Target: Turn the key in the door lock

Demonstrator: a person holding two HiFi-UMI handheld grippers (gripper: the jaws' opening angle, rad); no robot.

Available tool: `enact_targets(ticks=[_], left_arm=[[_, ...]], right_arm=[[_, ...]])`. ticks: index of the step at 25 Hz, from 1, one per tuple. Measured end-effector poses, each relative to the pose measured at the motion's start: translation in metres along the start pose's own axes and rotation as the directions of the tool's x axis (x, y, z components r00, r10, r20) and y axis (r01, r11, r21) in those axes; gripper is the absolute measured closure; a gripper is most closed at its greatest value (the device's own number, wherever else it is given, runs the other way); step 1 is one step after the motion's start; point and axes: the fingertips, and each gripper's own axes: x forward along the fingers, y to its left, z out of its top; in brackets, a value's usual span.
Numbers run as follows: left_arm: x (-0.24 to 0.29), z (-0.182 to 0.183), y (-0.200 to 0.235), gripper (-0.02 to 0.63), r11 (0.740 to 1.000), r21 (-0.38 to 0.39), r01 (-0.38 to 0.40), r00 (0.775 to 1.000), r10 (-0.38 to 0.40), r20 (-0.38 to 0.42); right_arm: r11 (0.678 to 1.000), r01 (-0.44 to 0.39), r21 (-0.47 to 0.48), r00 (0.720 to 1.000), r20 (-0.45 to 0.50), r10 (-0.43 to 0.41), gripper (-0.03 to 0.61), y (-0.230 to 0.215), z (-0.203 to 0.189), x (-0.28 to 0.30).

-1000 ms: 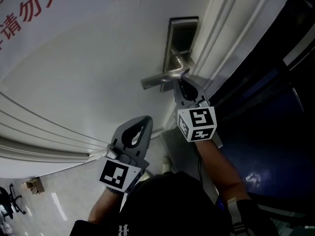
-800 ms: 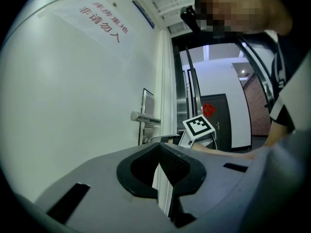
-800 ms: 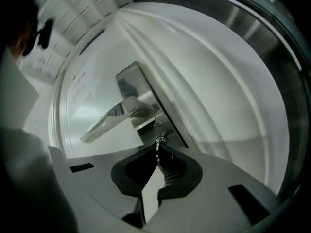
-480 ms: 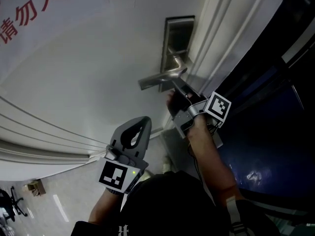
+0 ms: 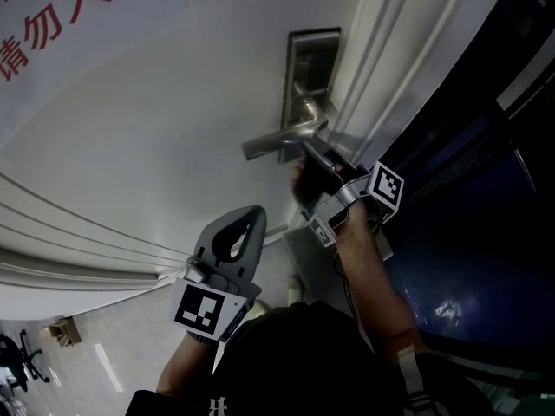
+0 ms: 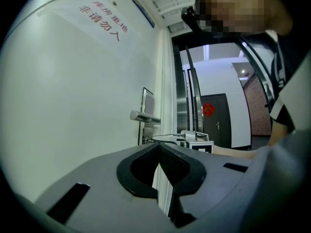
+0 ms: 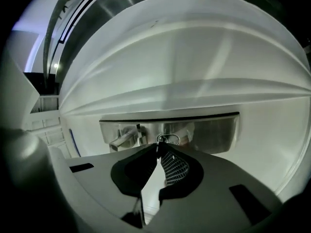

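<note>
Where the head view looks along the white door (image 5: 173, 128), the lock plate (image 5: 312, 63) sits close to the door's right edge, beside the frame (image 5: 386, 55). The lever handle (image 5: 279, 141) projects leftward from the plate. The right gripper (image 5: 310, 152) lies on its side with its tip at the plate, just under the handle, and its marker cube (image 5: 387, 188) faces right. The left gripper (image 5: 250, 217) hangs lower, well apart from the lock. Red characters (image 5: 52, 24) cross the door's upper left corner.

Left gripper view: the left gripper's jaws rest together with nothing between them. Beyond them, the handle and plate stand at the door's edge, with the right gripper just below the handle.

Right gripper view: the jaws are pressed together on the key (image 7: 160, 140), which meets the lock plate beside the handle. A small ring (image 7: 174, 137) touches the key.
</note>
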Motion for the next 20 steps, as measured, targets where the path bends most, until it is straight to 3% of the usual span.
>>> enact_targets(ticks=[6, 14, 17, 20], left_arm=[[0.002, -0.001, -0.002, 0.607, 1.0, -0.001, 0.005, 1.0, -0.005, -0.003], [0.005, -0.001, -0.007, 0.607, 1.0, 0.001, 0.013, 1.0, -0.013, -0.003], [0.006, -0.003, -0.009, 0.607, 1.0, -0.006, 0.019, 1.0, -0.019, -0.003], [0.008, -0.003, -0.012, 0.607, 1.0, -0.007, 0.028, 1.0, -0.028, -0.001]], right_arm=[[0.998, -0.046, 0.036, 0.999, -0.02, 0.047, 0.557, 0.001, 0.0, 0.002], [0.995, -0.094, -0.035, 0.996, 0.0, 0.094, 0.555, 0.006, 0.004, -0.008], [0.992, -0.076, -0.104, 0.997, 0.002, 0.076, 0.555, 0.008, 0.008, -0.02], [0.954, -0.047, -0.296, 0.999, 0.001, 0.049, 0.555, 0.02, 0.013, -0.031]])
